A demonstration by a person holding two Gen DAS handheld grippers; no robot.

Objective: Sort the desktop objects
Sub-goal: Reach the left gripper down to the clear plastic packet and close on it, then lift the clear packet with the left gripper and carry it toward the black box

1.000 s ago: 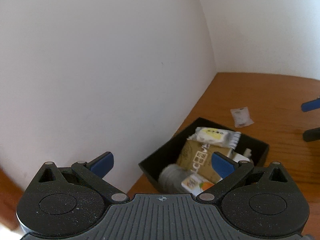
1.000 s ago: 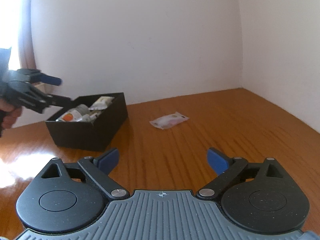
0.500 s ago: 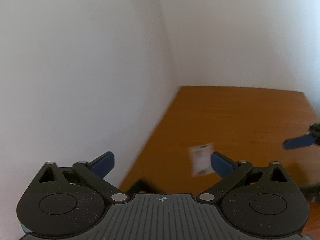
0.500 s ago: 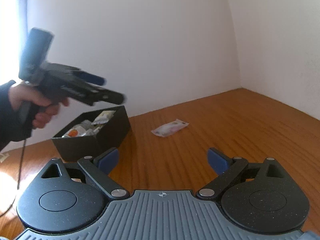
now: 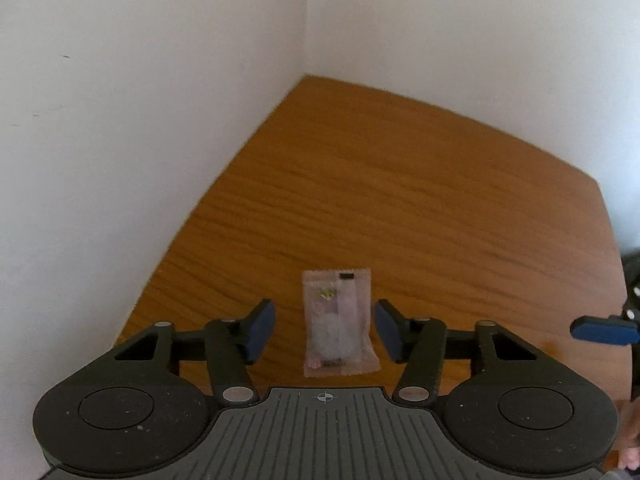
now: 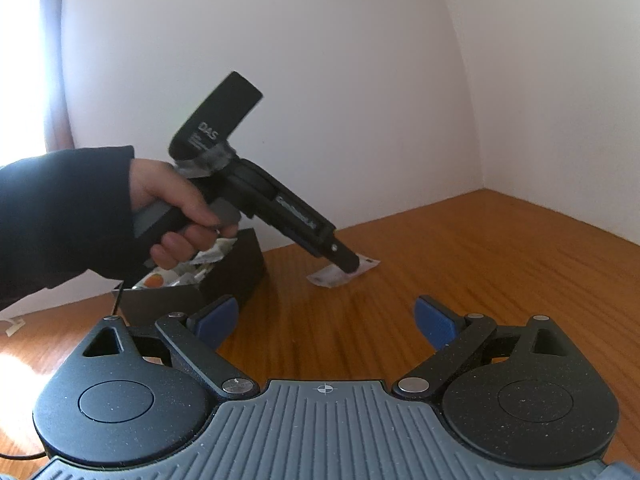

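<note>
A small clear plastic packet lies flat on the wooden table, also in the right wrist view. My left gripper is open, low over the table, its blue pads on either side of the packet, apart from it. In the right wrist view the left gripper points down at the packet. My right gripper is open and empty, above the table. A black box holds several packets and items.
White walls meet in a corner behind the table. The black box stands left of the packet, close to the back wall. A small white scrap lies at the far left. The right gripper's blue pad shows at the right edge.
My left gripper has swung from over the black box to the right and come down over the loose packet, jaws now narrower around it. The right gripper has barely moved.
</note>
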